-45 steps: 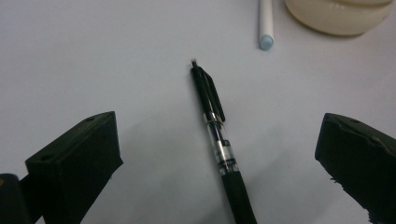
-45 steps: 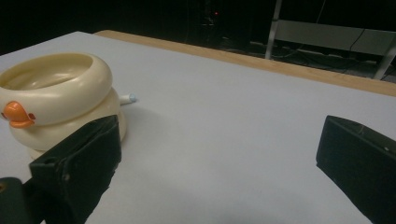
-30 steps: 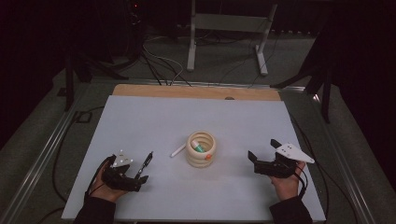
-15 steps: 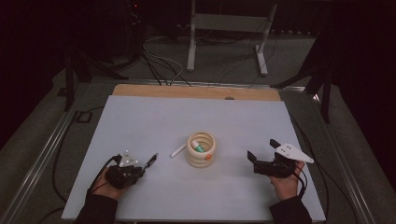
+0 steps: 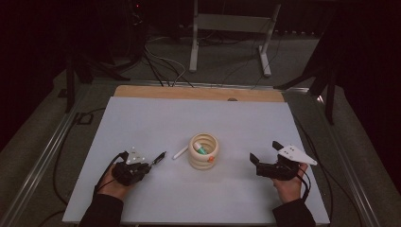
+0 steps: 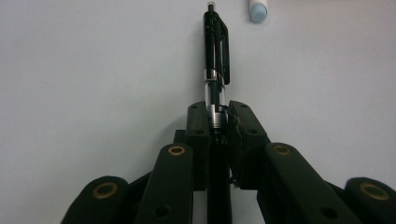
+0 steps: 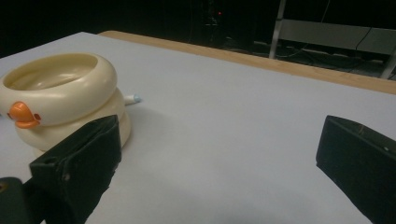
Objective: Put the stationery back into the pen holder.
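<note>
one black pen (image 6: pixel 215 60) is clamped between the jaws of the left gripper (image 5: pixel 142 166), held near its tip end, so most of its body with the clip sticks out far in front. in the high view this pen (image 5: pixel 159 157) points toward the cream ring-shaped holder (image 5: pixel 204 151) in the middle of the counter (image 5: pixel 142 118), near it but apart. a white pen (image 5: pixel 180 152) with a light blue end (image 6: pixel 258 9) lies on the counter between the black pen and the holder, its far end close to the holder wall. inside the holder something green (image 5: pixel 200 150) already stands or leans.

the right gripper (image 5: pixel 265 164) rests on the other side of the holder, its jaws wide apart and holding nothing.

several risks, as i judge them. the grip is close to one end, so the long free part can swing or slip in the jaws when the hand tilts it upward. if the pen goes forward low, its end can push the white pen and roll it away. the holder (image 7: pixel 60 100) looks light and nobody steadies it, so a pen that hits the rim instead of the opening may shift it or tip it. the green thing inside may also block the way down, and the pen could then fall outside.
</note>
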Demonstrator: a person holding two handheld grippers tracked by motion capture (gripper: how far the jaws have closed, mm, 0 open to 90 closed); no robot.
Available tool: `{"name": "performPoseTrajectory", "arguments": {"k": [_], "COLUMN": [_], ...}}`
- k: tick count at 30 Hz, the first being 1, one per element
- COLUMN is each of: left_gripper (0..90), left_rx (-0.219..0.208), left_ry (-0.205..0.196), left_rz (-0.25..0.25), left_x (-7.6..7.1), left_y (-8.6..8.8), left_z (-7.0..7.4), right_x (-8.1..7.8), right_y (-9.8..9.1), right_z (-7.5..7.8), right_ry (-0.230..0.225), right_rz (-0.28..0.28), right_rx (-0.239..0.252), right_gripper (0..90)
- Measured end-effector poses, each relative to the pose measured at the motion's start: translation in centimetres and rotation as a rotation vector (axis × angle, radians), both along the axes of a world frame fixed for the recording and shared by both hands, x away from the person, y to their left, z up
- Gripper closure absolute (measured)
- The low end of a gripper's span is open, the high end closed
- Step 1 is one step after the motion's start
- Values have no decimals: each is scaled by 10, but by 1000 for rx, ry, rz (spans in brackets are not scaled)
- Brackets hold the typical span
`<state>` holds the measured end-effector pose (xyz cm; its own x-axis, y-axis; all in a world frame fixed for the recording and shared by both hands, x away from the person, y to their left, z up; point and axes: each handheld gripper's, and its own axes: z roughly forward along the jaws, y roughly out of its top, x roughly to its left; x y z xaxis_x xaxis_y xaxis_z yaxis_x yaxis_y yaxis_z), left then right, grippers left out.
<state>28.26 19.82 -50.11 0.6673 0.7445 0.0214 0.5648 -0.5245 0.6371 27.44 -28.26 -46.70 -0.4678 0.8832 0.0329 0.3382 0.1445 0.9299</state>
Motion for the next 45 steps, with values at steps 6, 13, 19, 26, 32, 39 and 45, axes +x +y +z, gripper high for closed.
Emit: {"name": "performPoseTrajectory", "arguments": {"k": [6, 13, 19, 26, 32, 39, 45], "left_gripper": [803, 803, 803, 802, 802, 802, 802], "left_rx": [-25, -68, -72, -72, -84, -96, -95], "left_ry": [-21, -63, -87, -103, -130, -159, -170], "left_rz": [1, -3, -29, -46, -54, -74, -104], "left_x": [4, 9, 14, 19, 22, 27, 31], "left_y": [3, 1, -8, -13, -14, -16, -20], "left_z": [8, 21, 28, 35, 46, 61, 73], "right_x": [0, 0, 1, 1, 1, 1, 1], "right_y": [0, 1, 1, 0, 0, -1, -1], "right_z": [0, -2, -2, -2, -2, -2, -2], "right_ry": [0, 4, 6, 7, 8, 9, 9], "right_rz": [1, 2, 2, 0, -1, -2, -3], "right_rx": [3, 5, 8, 14, 16, 21, 25], "right_gripper": [2, 1, 1, 1, 1, 1, 2]}}
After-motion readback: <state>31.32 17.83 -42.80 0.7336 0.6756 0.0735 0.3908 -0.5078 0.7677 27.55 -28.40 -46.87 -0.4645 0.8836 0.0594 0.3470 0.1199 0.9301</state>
